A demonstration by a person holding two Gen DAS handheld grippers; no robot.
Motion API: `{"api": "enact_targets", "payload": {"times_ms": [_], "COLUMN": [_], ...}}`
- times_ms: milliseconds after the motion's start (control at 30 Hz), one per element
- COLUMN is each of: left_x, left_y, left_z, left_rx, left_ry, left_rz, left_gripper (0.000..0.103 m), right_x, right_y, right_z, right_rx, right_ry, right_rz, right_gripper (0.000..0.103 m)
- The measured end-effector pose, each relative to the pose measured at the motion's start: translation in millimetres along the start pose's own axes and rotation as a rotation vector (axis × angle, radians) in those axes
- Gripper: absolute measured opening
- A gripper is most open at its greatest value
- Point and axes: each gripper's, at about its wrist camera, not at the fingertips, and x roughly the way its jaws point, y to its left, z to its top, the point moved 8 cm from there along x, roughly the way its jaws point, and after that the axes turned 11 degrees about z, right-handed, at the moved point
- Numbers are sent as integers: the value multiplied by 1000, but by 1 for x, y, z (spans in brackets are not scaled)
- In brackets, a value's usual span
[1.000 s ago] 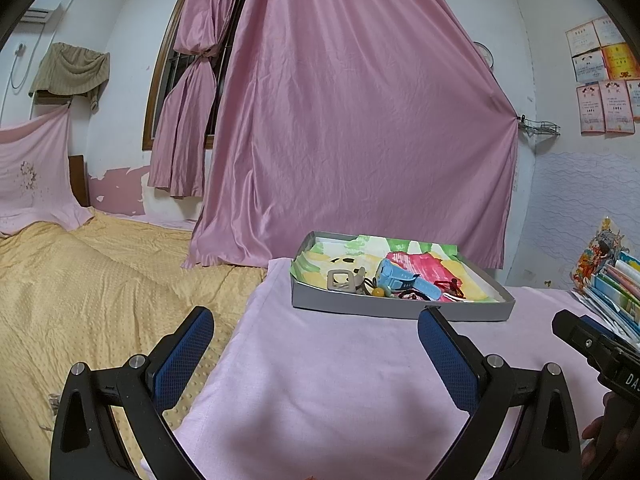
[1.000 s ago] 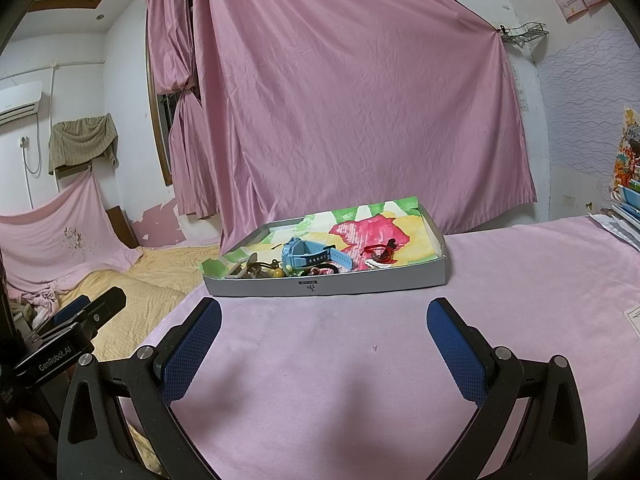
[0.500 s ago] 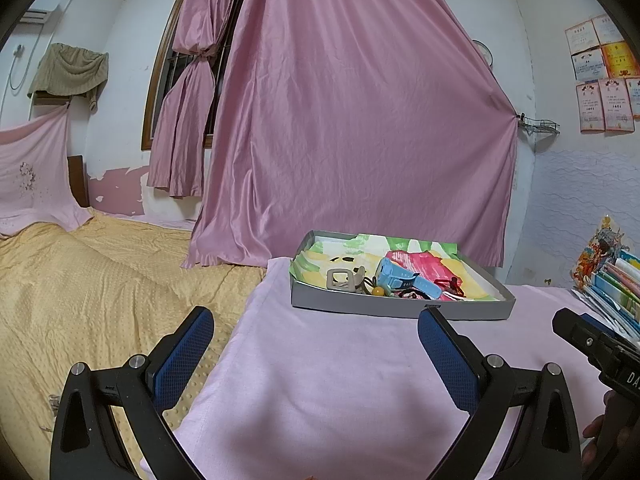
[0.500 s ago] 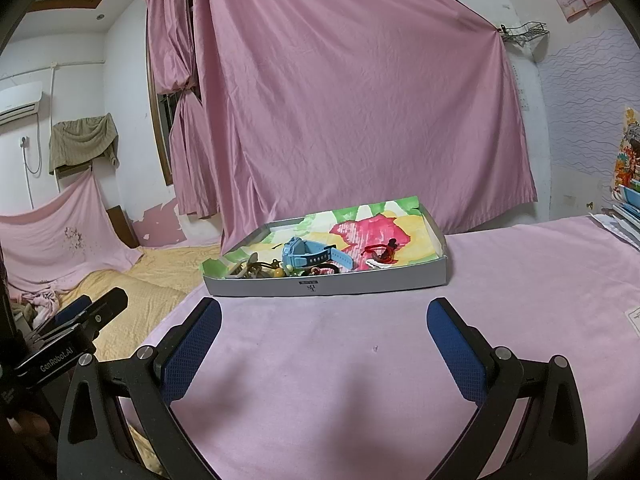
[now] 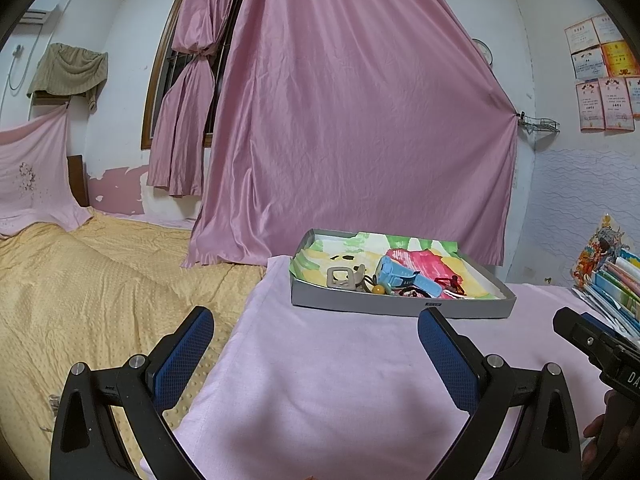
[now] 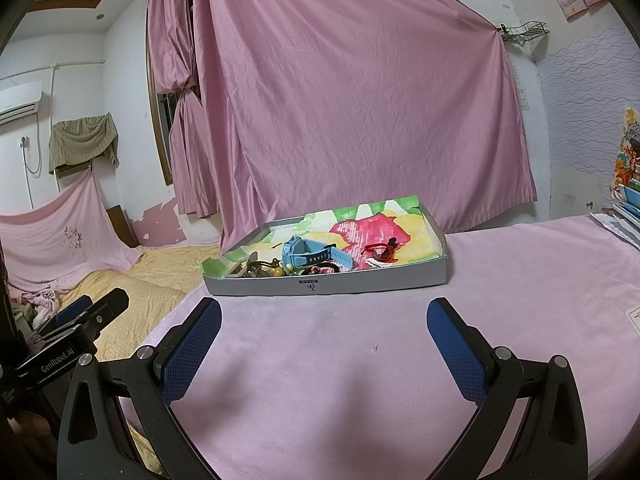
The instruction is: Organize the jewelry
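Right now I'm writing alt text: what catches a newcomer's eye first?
The big pink curtain fills the back wall. Before it, a shallow grey tray sits on the pink tablecloth, holding a blue watch among jumbled trinkets. Both grippers' blue-padded fingers spread open, empty, in the foreground.

Pink curtains (image 5: 352, 120), yellow bedspread (image 5: 100, 280)
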Motion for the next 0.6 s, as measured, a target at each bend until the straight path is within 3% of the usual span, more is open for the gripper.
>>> {"api": "enact_targets", "payload": {"times_ms": [600], "left_x": [0], "left_y": [-1], "left_z": [0], "left_rx": [1], "left_ry": [1], "left_rz": [1], "left_gripper": [103], "right_x": [0], "right_y": [0], "right_z": [0], "right_rx": [1], "right_ry": [1], "right_rz": [0], "right_gripper": [101]}}
